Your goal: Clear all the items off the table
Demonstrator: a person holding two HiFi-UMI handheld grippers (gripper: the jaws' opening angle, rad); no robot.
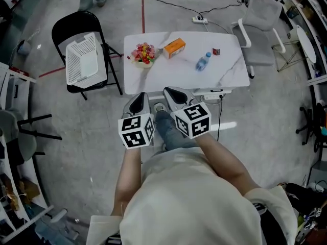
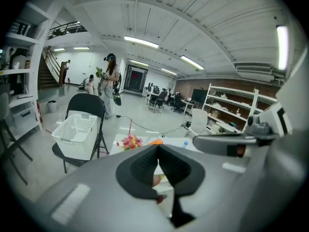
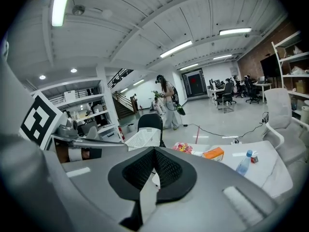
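Left gripper (image 1: 139, 100) and right gripper (image 1: 174, 94) hang side by side near the table (image 1: 168, 74), jaws together, empty. Flowers (image 1: 144, 53), a box (image 1: 174, 47) and a bottle (image 1: 203, 61) sit on it.

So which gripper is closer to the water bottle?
Right. The right gripper is at the table's near edge, diagonally short of the water bottle; the left gripper is farther left, opposite the flowers.

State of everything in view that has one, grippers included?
Left gripper: shut, empty.
Right gripper: shut, empty.
White plastic mesh basket: empty, on black folding chair.
Clear plastic water bottle: capped, lying on white marble-pattern table.
Orange cardboard box: lying flat on table.
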